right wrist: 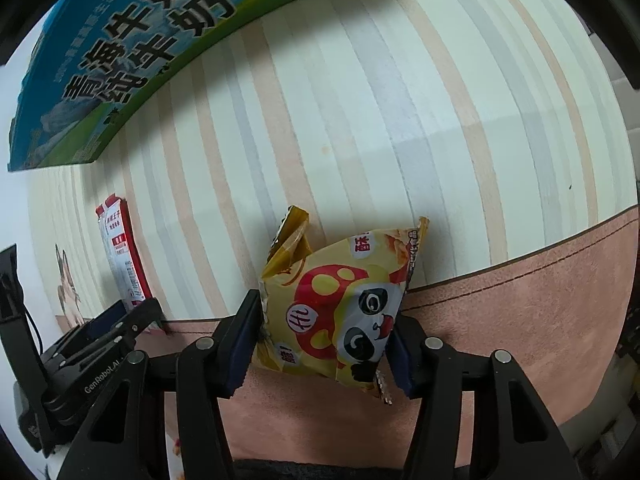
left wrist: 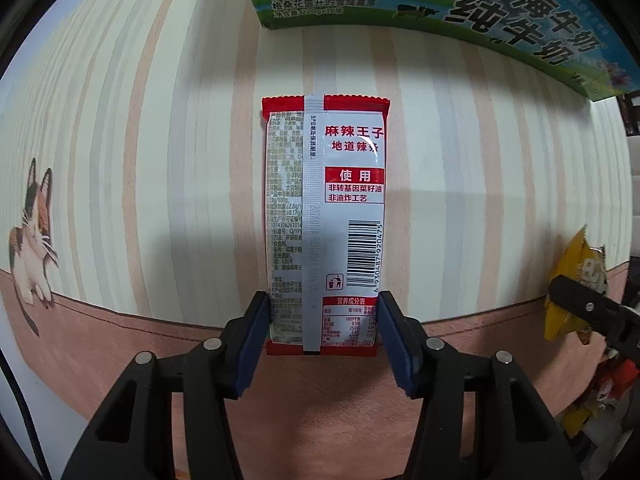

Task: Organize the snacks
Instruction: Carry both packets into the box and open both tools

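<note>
While the left gripper (left wrist: 322, 334) is clamped on the near end of a red-and-white packet (left wrist: 324, 216), its blue pads (left wrist: 256, 344) press both long edges and the packet points away over the striped cloth (left wrist: 160, 160). At the right, the right gripper (right wrist: 320, 346) is closed on a yellow panda bag (right wrist: 340, 304), pinched from both sides near the cloth's pink border (right wrist: 520, 320). A green-and-blue milk box (right wrist: 120, 60) stands at the far edge. A cat picture (left wrist: 34, 236) sits on the cloth's left side.
</note>
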Demonstrator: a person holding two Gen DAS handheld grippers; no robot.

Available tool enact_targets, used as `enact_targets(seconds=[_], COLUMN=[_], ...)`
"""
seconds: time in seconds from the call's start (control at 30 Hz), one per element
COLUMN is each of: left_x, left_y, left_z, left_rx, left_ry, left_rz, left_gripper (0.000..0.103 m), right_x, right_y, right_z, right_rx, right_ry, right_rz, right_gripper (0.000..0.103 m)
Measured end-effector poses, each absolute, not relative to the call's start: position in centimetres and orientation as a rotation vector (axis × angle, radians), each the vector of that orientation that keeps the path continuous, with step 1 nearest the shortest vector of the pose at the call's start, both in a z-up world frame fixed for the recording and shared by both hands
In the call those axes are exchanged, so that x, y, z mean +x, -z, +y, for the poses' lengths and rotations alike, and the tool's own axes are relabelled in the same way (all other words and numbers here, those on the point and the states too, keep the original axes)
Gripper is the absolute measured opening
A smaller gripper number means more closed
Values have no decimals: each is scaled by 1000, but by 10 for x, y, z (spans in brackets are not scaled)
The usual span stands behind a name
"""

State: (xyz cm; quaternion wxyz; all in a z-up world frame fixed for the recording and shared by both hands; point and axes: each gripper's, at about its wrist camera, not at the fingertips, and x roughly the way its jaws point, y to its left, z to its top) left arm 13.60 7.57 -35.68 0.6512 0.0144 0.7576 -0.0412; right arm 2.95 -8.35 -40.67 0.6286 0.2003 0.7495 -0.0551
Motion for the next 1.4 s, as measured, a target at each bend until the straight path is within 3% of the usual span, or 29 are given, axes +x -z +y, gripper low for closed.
enact_targets(seconds=[0.3, 0.67, 0.83, 1.1, 1.4], left_x=[135, 194, 242, 313, 352], left_y=[319, 200, 172, 208, 245], left_z=[86, 82, 68, 48, 27], left_rx=[-25, -105, -51, -44, -17], left_ry=[145, 299, 324, 324, 300], left_rz=[1683, 1520, 1510, 1658, 1806], left_gripper=[49, 49, 49, 49, 51], right_x=[38, 102, 155, 225, 265], right_y=[376, 262, 216, 205, 244], right_z=[-69, -84, -99, -120, -130], right_rx=[503, 521, 481, 440, 418], right_ry=[56, -64, -74, -63, -23], right_rz=[1671, 1485, 1413, 1448, 1559], right_gripper=[58, 58, 58, 58, 58])
